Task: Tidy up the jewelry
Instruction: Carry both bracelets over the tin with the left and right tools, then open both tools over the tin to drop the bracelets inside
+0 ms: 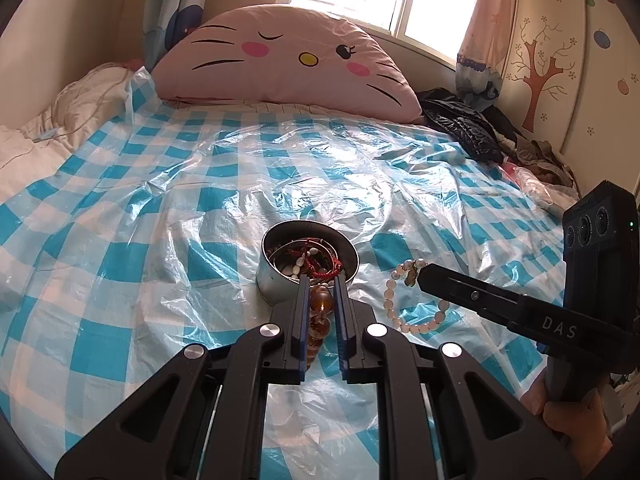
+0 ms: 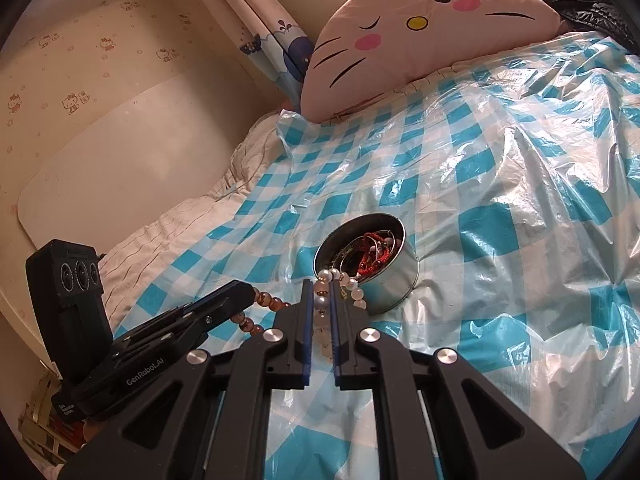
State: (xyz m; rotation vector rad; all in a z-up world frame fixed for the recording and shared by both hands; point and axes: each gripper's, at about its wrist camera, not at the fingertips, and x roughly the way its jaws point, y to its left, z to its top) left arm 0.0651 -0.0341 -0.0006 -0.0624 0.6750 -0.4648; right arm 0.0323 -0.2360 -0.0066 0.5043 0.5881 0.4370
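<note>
The left gripper [image 1: 320,292] is clutching a brown bead bracelet [image 1: 321,304] and the right gripper [image 2: 320,292] a pale one [image 2: 340,280] beside the already part-filled tin [image 1: 276,284], both awaiting dropping in.

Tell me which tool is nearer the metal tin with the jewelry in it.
Left, slightly. The left tool, shut on an amber bead bracelet, sits right at the tin. The right tool, shut on a pale bead bracelet, is just beside it.

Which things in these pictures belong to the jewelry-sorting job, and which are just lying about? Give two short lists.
Part of the job: round metal tin holding jewelry; amber bead bracelet in the left gripper; pale bead bracelet in the right gripper.

Just lying about: cat-face pillow; black jacket; checked plastic sheet; curtains.
</note>
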